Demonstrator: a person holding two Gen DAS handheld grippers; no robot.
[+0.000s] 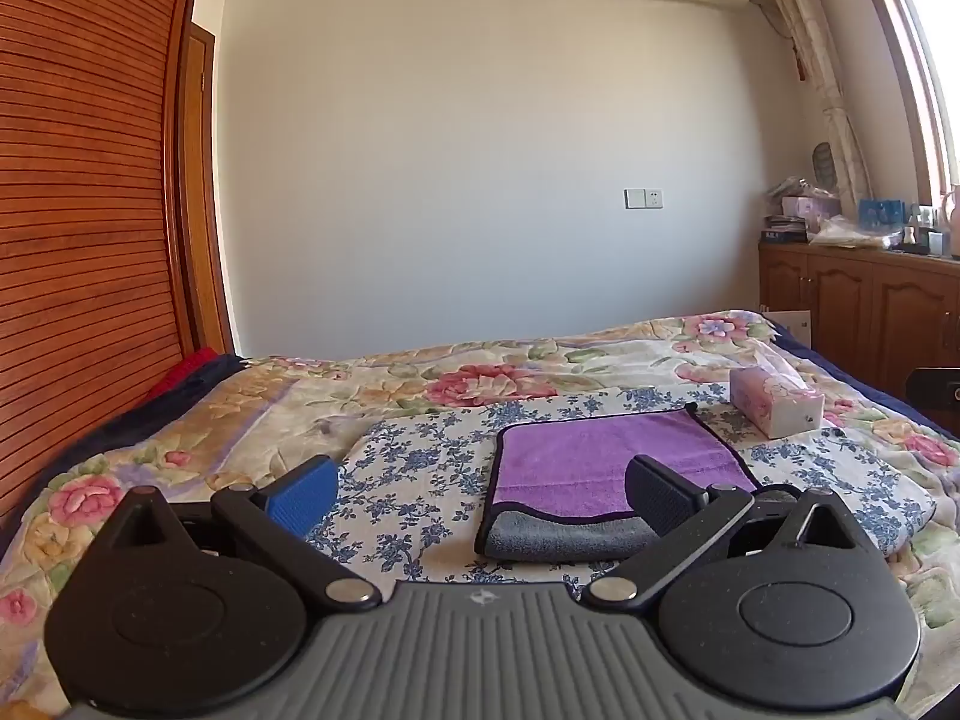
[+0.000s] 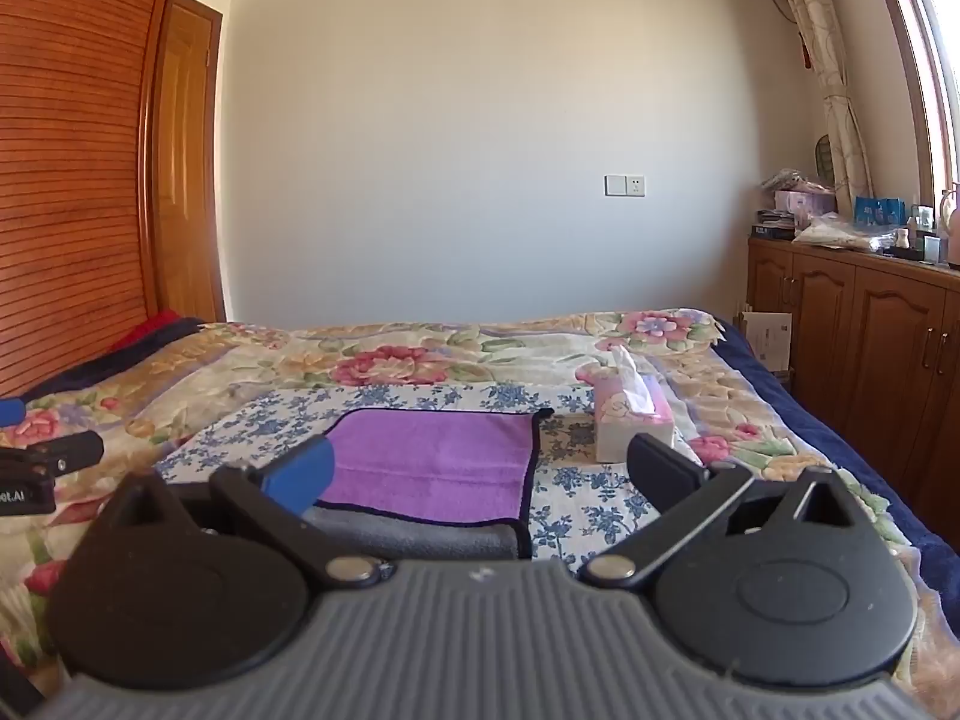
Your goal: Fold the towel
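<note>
A purple towel (image 1: 600, 456) with a dark hem and grey underside lies folded on a blue-flowered cloth (image 1: 420, 468) on the bed. Its grey fold faces me. It also shows in the right wrist view (image 2: 432, 462). My left gripper (image 1: 480, 498) is open and empty, just short of the towel's near left corner. My right gripper (image 2: 480, 474) is open and empty, over the towel's near right part. The left gripper shows at the left edge of the right wrist view (image 2: 36, 468).
A pink tissue box (image 1: 777, 402) stands on the bed right of the towel, also in the right wrist view (image 2: 630, 420). A slatted wooden wardrobe (image 1: 78, 210) rises on the left. Wooden cabinets (image 2: 852, 324) with clutter on top stand on the right.
</note>
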